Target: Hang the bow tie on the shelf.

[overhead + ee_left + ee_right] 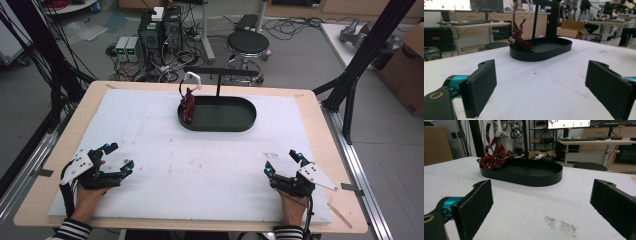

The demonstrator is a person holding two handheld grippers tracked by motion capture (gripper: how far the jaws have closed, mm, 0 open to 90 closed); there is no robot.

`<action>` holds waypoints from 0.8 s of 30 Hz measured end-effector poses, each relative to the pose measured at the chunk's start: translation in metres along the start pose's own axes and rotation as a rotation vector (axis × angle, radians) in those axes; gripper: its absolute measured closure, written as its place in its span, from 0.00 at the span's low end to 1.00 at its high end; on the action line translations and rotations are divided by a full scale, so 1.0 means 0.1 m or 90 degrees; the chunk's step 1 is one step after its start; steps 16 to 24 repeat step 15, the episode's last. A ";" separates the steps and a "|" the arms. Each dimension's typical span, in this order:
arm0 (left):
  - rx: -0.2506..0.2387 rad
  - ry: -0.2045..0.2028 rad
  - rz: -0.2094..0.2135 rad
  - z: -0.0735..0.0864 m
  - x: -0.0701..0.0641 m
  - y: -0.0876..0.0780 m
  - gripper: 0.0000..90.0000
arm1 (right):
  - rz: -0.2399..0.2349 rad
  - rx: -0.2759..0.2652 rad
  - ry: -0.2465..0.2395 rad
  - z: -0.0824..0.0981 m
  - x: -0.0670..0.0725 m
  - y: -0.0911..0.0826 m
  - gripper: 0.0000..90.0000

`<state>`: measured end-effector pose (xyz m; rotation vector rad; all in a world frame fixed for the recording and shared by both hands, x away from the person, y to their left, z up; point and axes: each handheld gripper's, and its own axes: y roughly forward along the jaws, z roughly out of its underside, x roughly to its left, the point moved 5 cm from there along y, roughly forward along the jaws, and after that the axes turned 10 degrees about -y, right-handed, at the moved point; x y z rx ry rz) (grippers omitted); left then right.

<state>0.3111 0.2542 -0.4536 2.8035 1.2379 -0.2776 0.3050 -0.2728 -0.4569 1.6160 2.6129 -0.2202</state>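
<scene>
A black oval tray [235, 122] with an upright T-shaped stand [218, 85] sits at the back middle of the white mat. A dark red striped bow tie [188, 106] hangs from the stand by a white strap, its lower end resting on the tray's left end. The left gripper view has the bow tie [520, 37] and tray [554, 50] ahead, and so does the right gripper view, with the bow tie [495, 157] and tray [534, 178]. My left gripper [119, 158] rests open at the front left. At the front right, my right gripper [281, 162] is open too. Both hold nothing.
The white mat [150, 130] covers a wooden table [320, 115]. A dark smudge [560, 225] marks the mat near the right gripper. Behind the table stand a black stool [248, 44], computer towers [160, 30] and cables. A black frame post [367, 47] rises at the right.
</scene>
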 end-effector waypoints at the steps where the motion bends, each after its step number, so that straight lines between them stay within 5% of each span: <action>1: -0.010 0.006 -0.006 0.00 -0.01 -0.01 0.12 | 0.001 0.000 0.001 0.00 0.00 0.00 0.04; 6: -0.012 0.009 -0.024 0.00 -0.01 -0.01 0.12 | 0.000 0.003 0.002 0.00 0.01 0.00 0.04; 24: -0.027 0.003 -0.023 0.00 0.00 -0.03 0.12 | 0.001 0.002 0.004 0.00 0.01 -0.01 0.04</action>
